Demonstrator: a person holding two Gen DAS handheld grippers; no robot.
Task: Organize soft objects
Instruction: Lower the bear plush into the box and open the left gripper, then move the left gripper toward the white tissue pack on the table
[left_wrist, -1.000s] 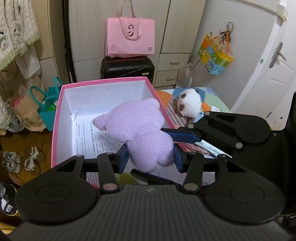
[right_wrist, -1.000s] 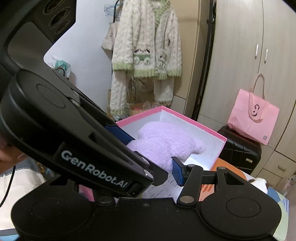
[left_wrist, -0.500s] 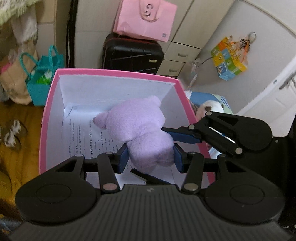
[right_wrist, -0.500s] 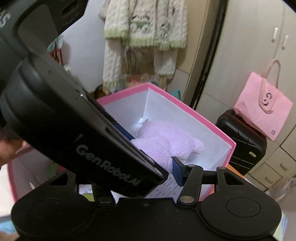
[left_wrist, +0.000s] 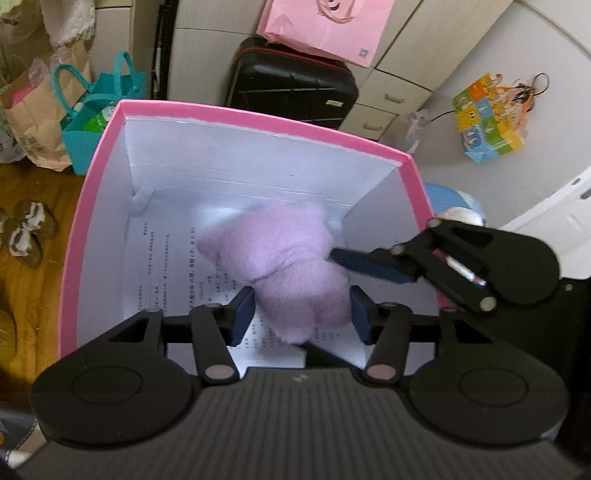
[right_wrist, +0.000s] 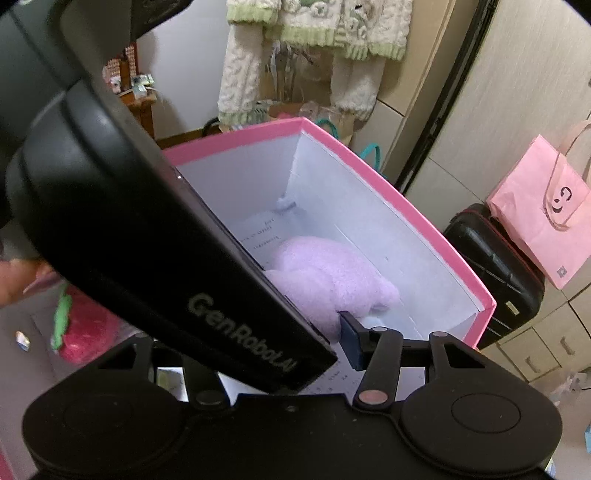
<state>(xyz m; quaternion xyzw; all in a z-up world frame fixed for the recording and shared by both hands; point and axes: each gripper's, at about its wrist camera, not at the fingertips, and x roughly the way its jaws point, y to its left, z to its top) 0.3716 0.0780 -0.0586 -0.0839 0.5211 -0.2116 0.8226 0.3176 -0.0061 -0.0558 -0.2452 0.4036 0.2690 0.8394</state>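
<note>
A purple plush toy (left_wrist: 284, 258) hangs inside a pink box (left_wrist: 258, 114) with white walls and printed paper on its floor. My left gripper (left_wrist: 301, 314) is shut on the plush, its blue pads pressing both sides of the toy's lower end. My right gripper (left_wrist: 369, 264) reaches in from the right and touches the plush. In the right wrist view the plush (right_wrist: 332, 277) lies in the box (right_wrist: 406, 206); the left gripper's body hides one right finger, so the right gripper's (right_wrist: 332, 332) state is unclear.
A white-and-brown plush (left_wrist: 458, 216) lies outside the box's right wall. A red strawberry plush (right_wrist: 85, 332) lies to the left. A black suitcase (left_wrist: 291, 88) and pink bag (left_wrist: 325, 26) stand behind the box, with teal and paper bags (left_wrist: 92, 110) on the floor.
Both grippers have moved forward and down over the box. The purple plush has gone from above the rim to deep inside the box.
</note>
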